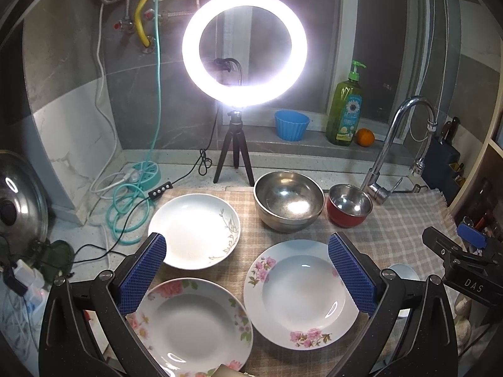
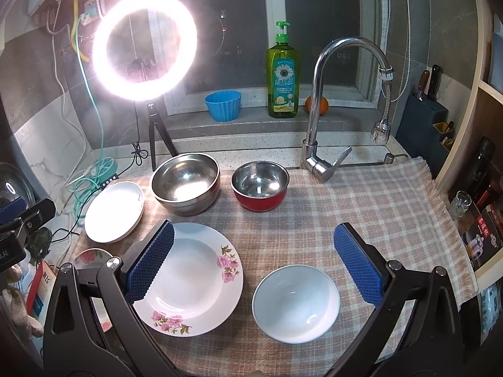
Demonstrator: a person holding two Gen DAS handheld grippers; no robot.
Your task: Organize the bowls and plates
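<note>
Above the checked cloth (image 2: 361, 194) on the tabletop, left tongs (image 1: 246, 271) spread wide, empty; right tongs (image 2: 253, 259) likewise. Below left tongs: white pink-flowered plate (image 1: 301, 295), second floral plate (image 1: 191, 323), plain white plate with gold sprig (image 1: 195, 231). Below right tongs: small white bowl (image 2: 295, 303). Farther back, side by side: large steel bowl (image 2: 185, 183), red-sided steel bowl (image 2: 260, 185). Behind them, lit ring lamp (image 2: 144, 47).

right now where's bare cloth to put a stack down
The widest free patch of the checked cloth lies right of the red bowl and behind the white bowl, up to the tap. The left half is crowded: three plates, with the steel bowl behind them, leave only narrow strips.
</note>
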